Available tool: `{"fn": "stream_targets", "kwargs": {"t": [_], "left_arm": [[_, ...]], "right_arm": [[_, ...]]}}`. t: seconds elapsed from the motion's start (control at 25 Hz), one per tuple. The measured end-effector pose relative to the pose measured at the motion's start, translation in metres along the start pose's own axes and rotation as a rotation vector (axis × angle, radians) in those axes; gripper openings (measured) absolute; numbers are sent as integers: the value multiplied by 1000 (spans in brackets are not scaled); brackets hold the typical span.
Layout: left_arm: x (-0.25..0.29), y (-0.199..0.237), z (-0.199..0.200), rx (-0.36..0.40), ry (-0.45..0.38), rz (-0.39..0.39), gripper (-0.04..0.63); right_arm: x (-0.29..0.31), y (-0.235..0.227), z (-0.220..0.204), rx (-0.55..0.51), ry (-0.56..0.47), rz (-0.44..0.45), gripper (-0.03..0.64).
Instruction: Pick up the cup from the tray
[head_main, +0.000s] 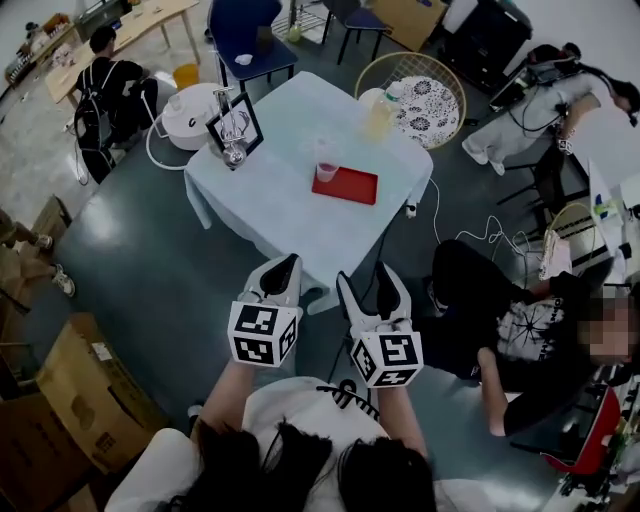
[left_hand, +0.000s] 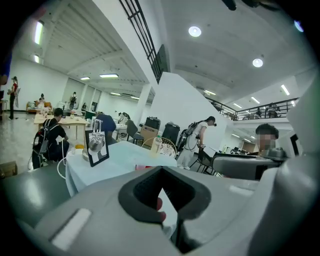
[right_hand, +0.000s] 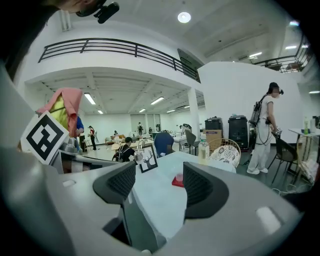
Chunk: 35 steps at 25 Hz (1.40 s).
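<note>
A clear cup (head_main: 326, 162) with pink liquid stands on the left end of a red tray (head_main: 350, 187), on a table with a pale blue cloth (head_main: 290, 215). Both grippers hang short of the table's near edge, well away from the cup. My left gripper (head_main: 281, 273) is shut with nothing held; in the left gripper view its dark pads (left_hand: 150, 192) meet. My right gripper (head_main: 368, 286) is open and empty. Between its jaws in the right gripper view, the cup (right_hand: 179, 177) and tray (right_hand: 176, 183) show small and far off.
A black picture frame (head_main: 233, 128) and a bottle (head_main: 378, 113) also stand on the table. A wicker chair (head_main: 415, 85) is behind it. One person (head_main: 490, 310) sits on the floor at the right. Cardboard boxes (head_main: 70, 400) lie at the left.
</note>
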<state>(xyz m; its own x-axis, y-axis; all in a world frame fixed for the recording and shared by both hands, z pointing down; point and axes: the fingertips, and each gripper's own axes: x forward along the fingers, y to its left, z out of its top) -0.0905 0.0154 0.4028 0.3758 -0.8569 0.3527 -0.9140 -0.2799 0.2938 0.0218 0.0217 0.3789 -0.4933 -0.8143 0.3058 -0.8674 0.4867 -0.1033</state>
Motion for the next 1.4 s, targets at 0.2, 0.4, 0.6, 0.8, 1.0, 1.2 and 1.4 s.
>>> {"fn": "stream_targets", "kwargs": {"t": [0.2,0.4,0.6,0.8,1.0,1.2,1.4], "left_arm": [[35,20,17,-3,15,-32,0],[59,42,38,11,28,-59,0],[76,64,50,21,44,-72,0],[92,88,54,27,55,-53,0],[110,98,58,19,72,-55,0],[137,102,57,39,81,-51,0],[166,115,44,14,118,4,0]], "right_arm": [[40,-10,9,0,23,-24,311],[81,-7,21,9,25,-28,321],[117,-3,30,25,21,-28,331],[144,-2,26,24,42,-19,341],[164,-9,26,15,69,-8,345],[187,-32,23,-1,68,-37,348],[219,-51,5,-28,133,26,373]]}}
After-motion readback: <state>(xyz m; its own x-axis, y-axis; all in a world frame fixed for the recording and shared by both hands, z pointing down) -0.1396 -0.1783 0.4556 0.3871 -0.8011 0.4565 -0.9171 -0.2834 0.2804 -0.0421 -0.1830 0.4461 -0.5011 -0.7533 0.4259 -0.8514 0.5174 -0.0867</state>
